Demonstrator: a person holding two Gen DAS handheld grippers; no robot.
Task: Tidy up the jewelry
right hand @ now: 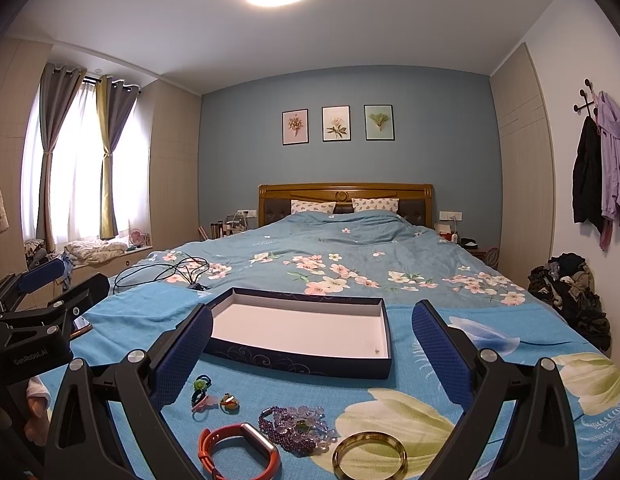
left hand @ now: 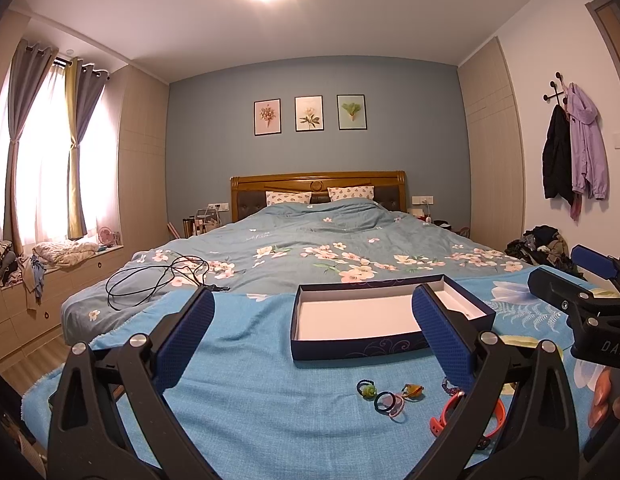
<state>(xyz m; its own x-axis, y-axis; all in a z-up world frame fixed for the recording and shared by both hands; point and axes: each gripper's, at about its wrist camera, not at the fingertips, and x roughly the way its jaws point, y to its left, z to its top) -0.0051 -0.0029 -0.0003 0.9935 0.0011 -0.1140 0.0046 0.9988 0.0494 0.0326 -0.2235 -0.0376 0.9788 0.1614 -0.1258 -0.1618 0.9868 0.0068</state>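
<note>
A navy box with a white inside lies open and empty on the blue blanket. In front of it sit the jewelry pieces: small rings with coloured charms, a yellow-orange ring, an orange band, purple bead bracelets and an amber bangle. My left gripper is open above the blanket, left of the pieces. My right gripper is open over the box's near edge, holding nothing.
A black cable lies on the floral duvet beyond the blanket. A phone rests at the blanket's left edge. Clothes are heaped on the floor at the right. A hand holds the other gripper's handle.
</note>
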